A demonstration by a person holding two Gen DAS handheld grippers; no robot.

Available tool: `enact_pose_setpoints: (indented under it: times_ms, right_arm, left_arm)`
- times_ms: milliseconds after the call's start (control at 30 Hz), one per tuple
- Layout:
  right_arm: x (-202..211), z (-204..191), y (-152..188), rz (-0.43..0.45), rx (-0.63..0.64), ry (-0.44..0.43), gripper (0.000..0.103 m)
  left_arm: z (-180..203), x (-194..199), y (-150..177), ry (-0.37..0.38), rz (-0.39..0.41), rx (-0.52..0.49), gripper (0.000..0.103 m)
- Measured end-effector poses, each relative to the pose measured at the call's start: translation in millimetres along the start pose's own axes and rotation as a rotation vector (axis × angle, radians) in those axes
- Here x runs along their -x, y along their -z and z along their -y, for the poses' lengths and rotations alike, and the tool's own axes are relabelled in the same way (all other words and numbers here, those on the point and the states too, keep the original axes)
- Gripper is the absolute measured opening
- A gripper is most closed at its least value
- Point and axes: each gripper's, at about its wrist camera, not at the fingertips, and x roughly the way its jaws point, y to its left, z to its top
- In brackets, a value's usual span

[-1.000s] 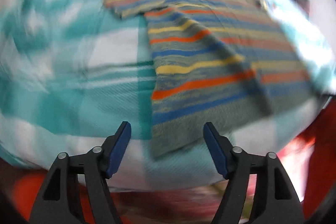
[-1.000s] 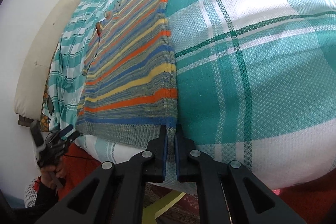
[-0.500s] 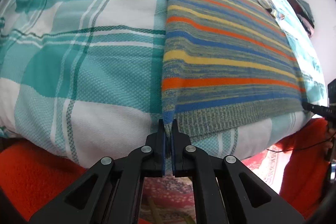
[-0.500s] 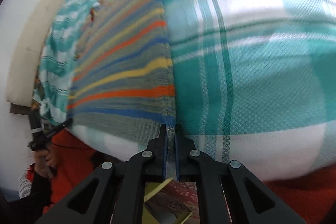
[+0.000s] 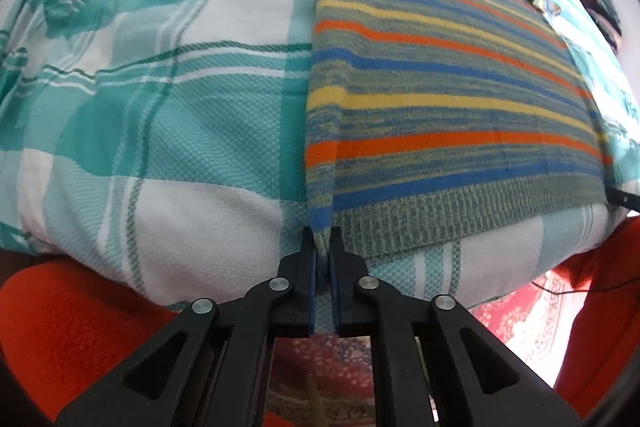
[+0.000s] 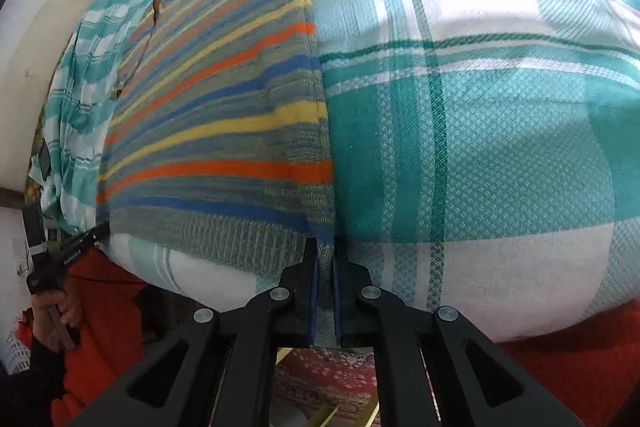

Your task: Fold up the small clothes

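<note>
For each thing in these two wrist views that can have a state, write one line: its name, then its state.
Striped knitted short-sleeved sweater: spread flat on the bed, not yet folded, both hem corners pinched.
Teal and white checked bedspread: spread over the mattress, lying under the sweater.
Left gripper: jaws opening slightly, pads on the hem corner.
Right gripper: shut on the other hem corner.

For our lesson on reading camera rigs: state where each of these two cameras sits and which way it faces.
Left wrist: on the left gripper, facing steeply down at the striped sweater hem's left corner between its opening jaws.
Right wrist: on the right gripper, shut on the hem's right corner; the person's hand shows at left.
Shared: sweater, plaid bedspread.
</note>
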Motion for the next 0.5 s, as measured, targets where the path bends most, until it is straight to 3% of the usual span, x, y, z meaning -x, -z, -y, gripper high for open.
enact_pose_setpoints:
  times_ms: [33,100,167,300,333,367,400,500]
  right_arm:
    - [2,1,2,0.007,0.002,-0.009,0.008]
    - [9,5,6,0.009,-0.017,-0.048,0.016]
    - [20,8,10,0.007,-0.036,-0.067,0.026]
    - [64,1,8,0.115,0.015,0.05,0.03]
    - [75,-5,3,0.146,0.048,0.088,0.03]
    - [82,-11,-2,0.167,0.074,0.105,0.03]
    - [87,-21,-9,0.191,0.109,0.113,0.03]
    - [86,-58,-32,0.244,0.201,0.089,0.03]
  left_arm:
    - [-2,3,2,-0.003,-0.001,0.009,0.02]
    - [-8,16,8,-0.025,0.004,0.041,0.053]
    - [-16,38,13,-0.067,0.051,0.091,0.066]
    - [-25,87,1,-0.132,0.203,0.147,0.068]
    - [-22,95,-11,-0.129,0.248,0.147,0.071]
    - [-15,101,-24,-0.113,0.301,0.14,0.08]
    - [-8,101,-37,-0.101,0.332,0.13,0.086]
    - [19,89,-53,-0.065,0.393,0.06,0.087]
